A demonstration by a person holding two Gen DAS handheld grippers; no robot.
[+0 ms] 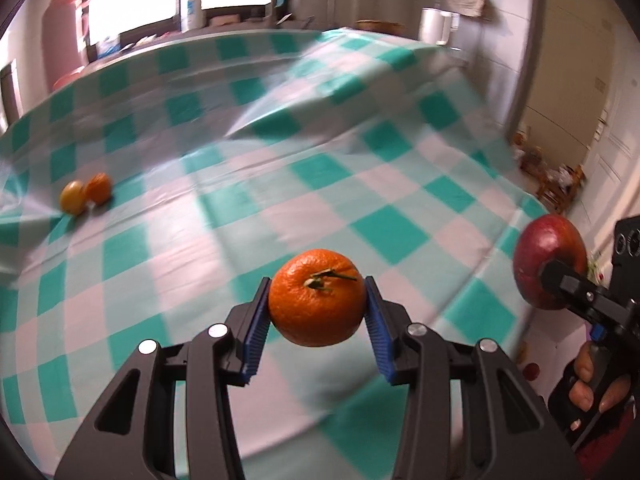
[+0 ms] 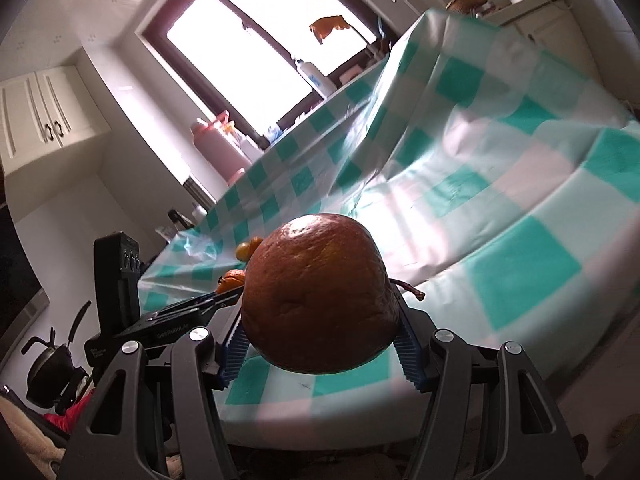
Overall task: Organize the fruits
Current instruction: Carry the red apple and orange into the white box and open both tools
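Observation:
My left gripper (image 1: 317, 304) is shut on an orange mandarin (image 1: 316, 298) with a green stem and holds it above the checked tablecloth (image 1: 248, 216). My right gripper (image 2: 318, 330) is shut on a red apple (image 2: 316, 292), whose stem points right. The apple (image 1: 550, 260) and right gripper also show at the right edge of the left wrist view, off the table's edge. An orange mandarin (image 1: 98, 189) and a yellowish fruit (image 1: 72, 198) lie touching on the cloth at far left. In the right wrist view they (image 2: 246, 249) show behind the left gripper's mandarin (image 2: 232, 279).
The green and white cloth has a raised fold (image 1: 320, 92) toward the back. A window sill behind the table holds a white bottle (image 1: 191, 6) and a pink container (image 1: 66, 24). A black pan (image 2: 50, 368) sits low at left in the right wrist view.

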